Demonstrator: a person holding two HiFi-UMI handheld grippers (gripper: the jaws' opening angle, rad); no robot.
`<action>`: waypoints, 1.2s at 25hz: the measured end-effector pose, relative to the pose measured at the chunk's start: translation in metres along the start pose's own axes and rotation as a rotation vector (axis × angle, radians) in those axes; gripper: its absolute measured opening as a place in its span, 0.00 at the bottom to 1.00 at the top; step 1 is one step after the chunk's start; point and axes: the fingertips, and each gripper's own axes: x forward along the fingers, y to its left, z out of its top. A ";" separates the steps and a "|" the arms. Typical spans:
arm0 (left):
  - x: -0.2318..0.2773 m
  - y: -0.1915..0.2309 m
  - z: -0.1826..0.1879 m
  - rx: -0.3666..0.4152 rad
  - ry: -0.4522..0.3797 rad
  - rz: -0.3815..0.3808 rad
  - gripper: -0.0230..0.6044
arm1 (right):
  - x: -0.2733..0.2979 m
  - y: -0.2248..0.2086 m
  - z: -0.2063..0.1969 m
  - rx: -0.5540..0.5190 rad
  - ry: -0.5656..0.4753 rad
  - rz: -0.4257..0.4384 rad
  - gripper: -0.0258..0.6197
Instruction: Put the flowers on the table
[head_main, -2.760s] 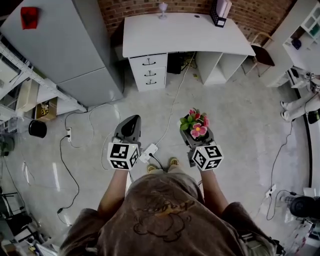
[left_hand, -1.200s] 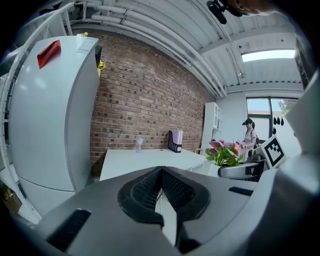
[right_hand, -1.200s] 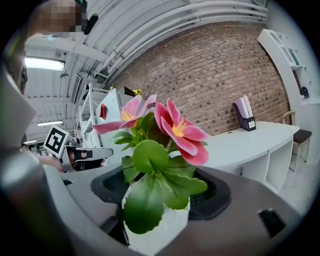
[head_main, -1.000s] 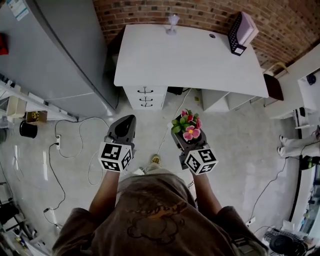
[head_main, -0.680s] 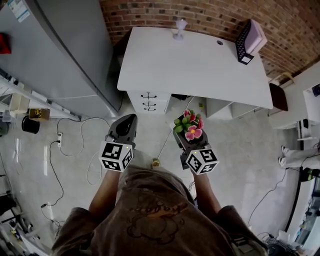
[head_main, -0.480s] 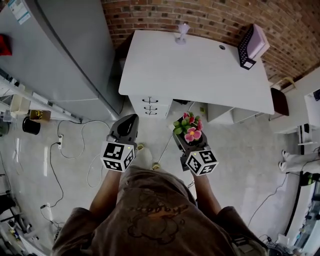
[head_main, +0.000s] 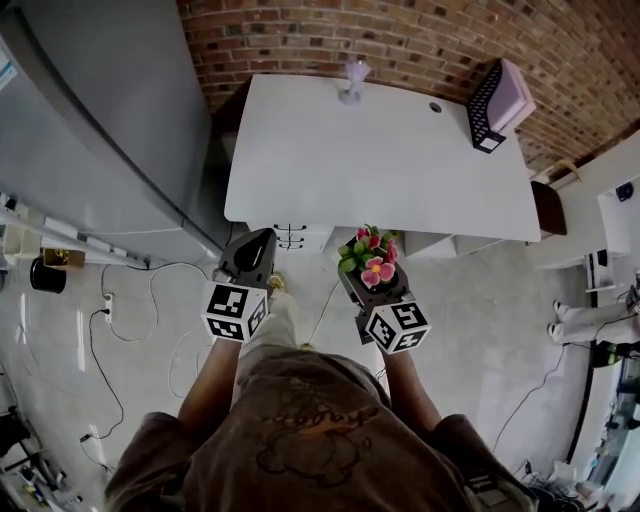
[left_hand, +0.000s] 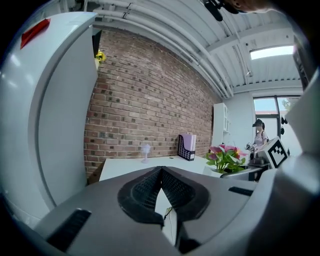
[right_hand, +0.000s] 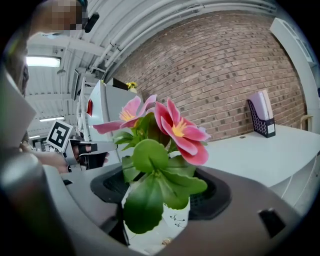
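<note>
Goblet (head_main: 352, 82) and file holder (head_main: 497, 103) on table (head_main: 380, 170)

A workshop-like lab room: brick wall (head_main: 400, 40), white desk (head_main: 400, 150), grey cabinet (head_main: 100, 120), loose cables (head_main: 170, 265) across the bare floor (head_main: 470, 310).

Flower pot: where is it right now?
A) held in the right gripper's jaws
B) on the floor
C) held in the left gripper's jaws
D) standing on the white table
A: the right gripper has its jaws closed on the flower pot, carried at the front edge of the white table, not set down.
</note>
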 end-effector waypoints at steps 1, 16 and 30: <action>0.009 0.007 0.002 -0.002 0.001 -0.006 0.07 | 0.009 -0.004 0.003 0.000 0.002 -0.005 0.58; 0.118 0.120 0.047 -0.013 0.009 -0.085 0.07 | 0.152 -0.041 0.057 -0.002 -0.020 -0.100 0.58; 0.155 0.163 0.059 -0.047 0.009 -0.142 0.07 | 0.186 -0.068 0.096 -0.028 -0.064 -0.229 0.58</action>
